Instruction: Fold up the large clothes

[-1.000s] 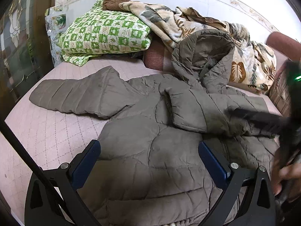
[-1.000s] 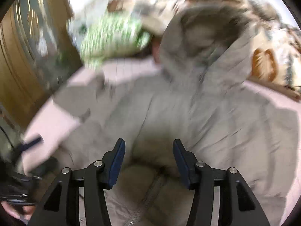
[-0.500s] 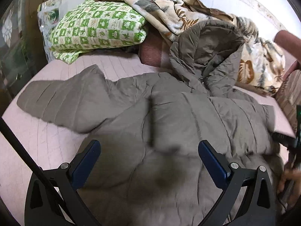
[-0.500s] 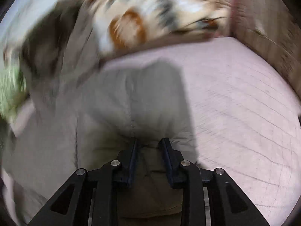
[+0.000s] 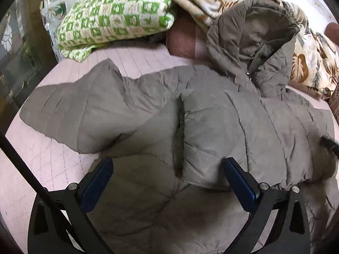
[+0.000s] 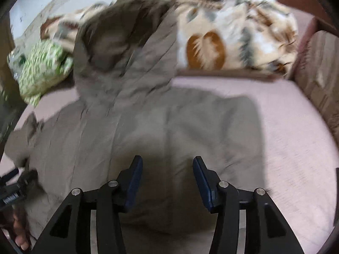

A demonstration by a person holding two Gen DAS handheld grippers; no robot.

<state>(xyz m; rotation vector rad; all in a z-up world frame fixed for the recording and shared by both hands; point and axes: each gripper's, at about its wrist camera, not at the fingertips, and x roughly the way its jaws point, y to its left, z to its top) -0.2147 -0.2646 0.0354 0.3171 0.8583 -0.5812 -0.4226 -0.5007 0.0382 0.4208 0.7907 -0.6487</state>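
1. Puffer jacket [image 5: 211, 131] is being shown spread on the pink quilted bed [image 5: 42, 169], hood [image 5: 252, 38] propped toward the green checked pillow [image 5: 114, 14].
2. One sleeve [image 5: 74, 110] is being left stretched out below that pillow, its long axis running sideways.
3. Left gripper [image 5: 167, 175] is being held released over the jacket's body, nearer that sleeve.
4. Right gripper [image 6: 167, 175], jaws just opened, is gripping nothing above the folded side.
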